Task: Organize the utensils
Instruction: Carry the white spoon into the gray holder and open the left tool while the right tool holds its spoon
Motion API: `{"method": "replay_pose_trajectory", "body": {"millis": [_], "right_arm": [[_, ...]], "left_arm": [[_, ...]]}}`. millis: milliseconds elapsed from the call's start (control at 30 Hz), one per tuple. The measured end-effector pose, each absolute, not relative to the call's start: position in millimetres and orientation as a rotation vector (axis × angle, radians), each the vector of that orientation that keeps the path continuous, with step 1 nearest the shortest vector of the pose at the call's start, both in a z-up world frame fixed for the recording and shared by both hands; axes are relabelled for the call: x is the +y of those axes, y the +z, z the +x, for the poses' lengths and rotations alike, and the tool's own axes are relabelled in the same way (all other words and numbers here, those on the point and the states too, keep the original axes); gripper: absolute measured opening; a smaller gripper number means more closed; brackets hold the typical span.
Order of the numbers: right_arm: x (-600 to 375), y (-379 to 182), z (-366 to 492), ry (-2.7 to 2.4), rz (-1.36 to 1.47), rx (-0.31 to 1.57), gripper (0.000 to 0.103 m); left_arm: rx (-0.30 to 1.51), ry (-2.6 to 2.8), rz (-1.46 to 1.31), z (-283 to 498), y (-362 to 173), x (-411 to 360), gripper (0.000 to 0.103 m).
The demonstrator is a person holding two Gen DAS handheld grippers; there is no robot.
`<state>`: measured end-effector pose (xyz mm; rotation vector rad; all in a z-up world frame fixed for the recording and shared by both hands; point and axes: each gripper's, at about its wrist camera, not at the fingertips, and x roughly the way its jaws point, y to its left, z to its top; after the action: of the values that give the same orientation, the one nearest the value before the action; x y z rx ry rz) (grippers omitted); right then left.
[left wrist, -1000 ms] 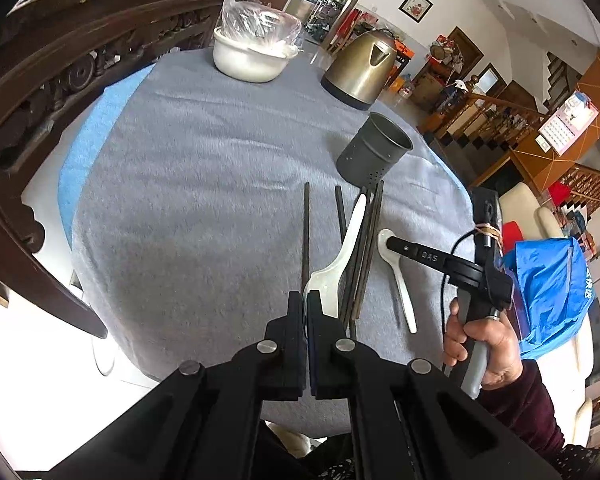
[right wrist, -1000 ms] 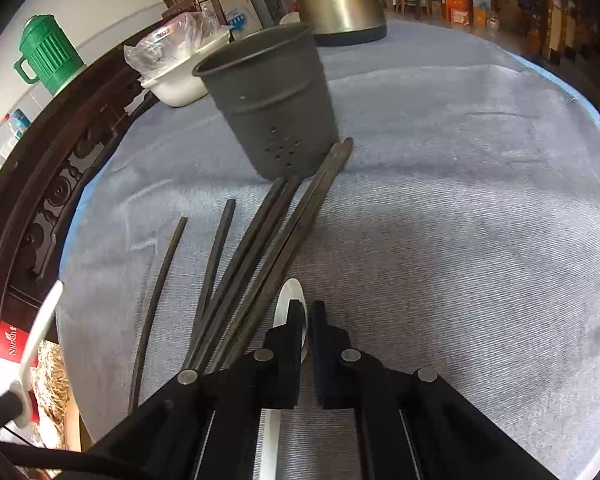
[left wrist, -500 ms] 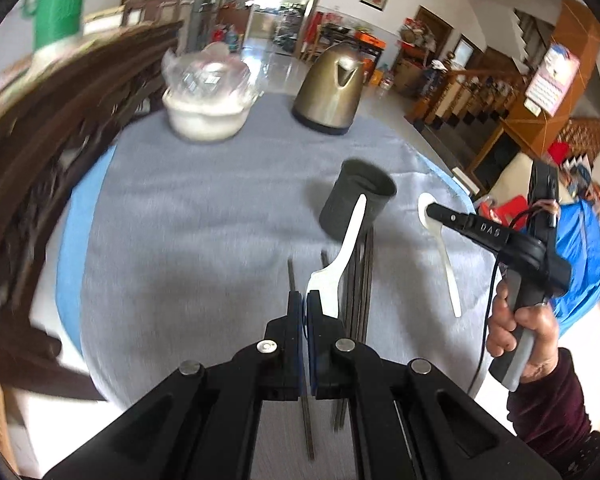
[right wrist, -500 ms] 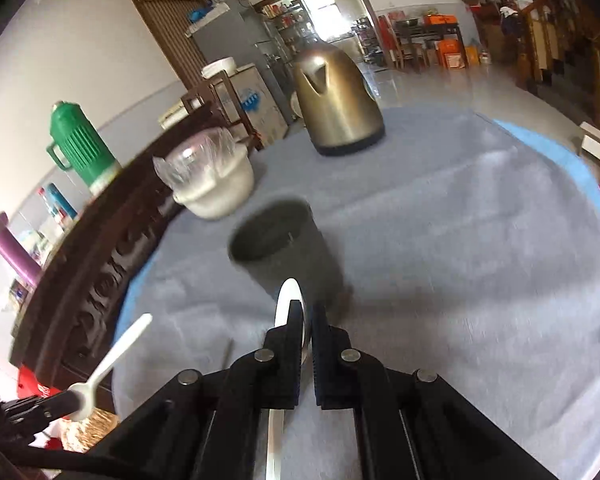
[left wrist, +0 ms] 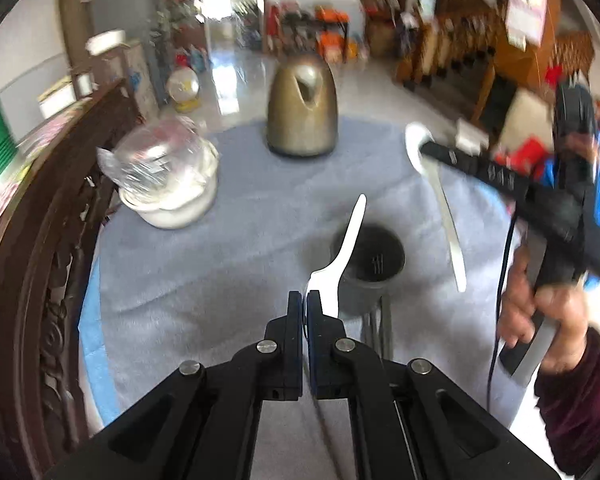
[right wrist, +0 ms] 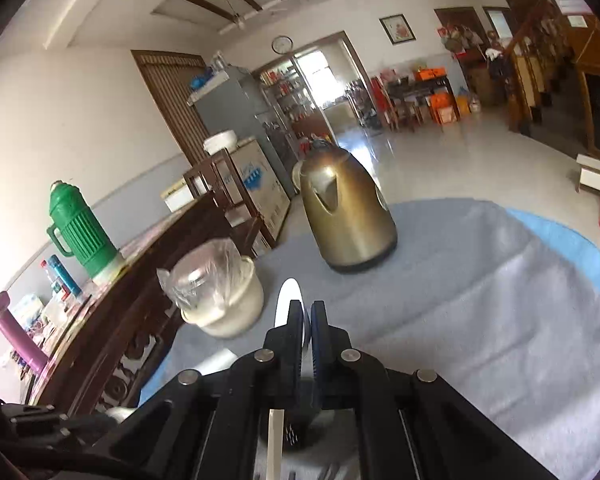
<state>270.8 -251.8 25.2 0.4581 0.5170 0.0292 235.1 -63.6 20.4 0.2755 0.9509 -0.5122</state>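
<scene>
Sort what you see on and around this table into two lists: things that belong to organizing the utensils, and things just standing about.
Part of the job:
- white spoon in the left gripper
- second white spoon in the right gripper
- dark holder cup
- dark chopsticks on the cloth

Just standing about:
- gold kettle
- plastic-covered white bowl
- green flask

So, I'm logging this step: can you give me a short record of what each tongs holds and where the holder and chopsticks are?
left tongs: shut on white spoon, handle over holder
right tongs: shut on second spoon, raised
holder: dark, upright on grey cloth
chopsticks: on cloth beside holder
beyond: kettle, covered bowl
</scene>
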Motion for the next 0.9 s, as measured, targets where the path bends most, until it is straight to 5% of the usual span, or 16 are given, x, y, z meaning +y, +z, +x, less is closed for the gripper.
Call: {"method": "replay_pose_trajectory", "body": {"millis": [367,900], "right_arm": [[-252.2,-21.1,303.9,0.211,0.503,0.812,0.004],[-300.3,-9.9,263.2,0.154,0.548,0.746,0.004]], "left_arm": [[1.154,-0.589,0.645,259.2,11.6,-104.0,0.002],[1.324,-0.548,0.83,296.5,-1.9,-183.5,0.002]]}}
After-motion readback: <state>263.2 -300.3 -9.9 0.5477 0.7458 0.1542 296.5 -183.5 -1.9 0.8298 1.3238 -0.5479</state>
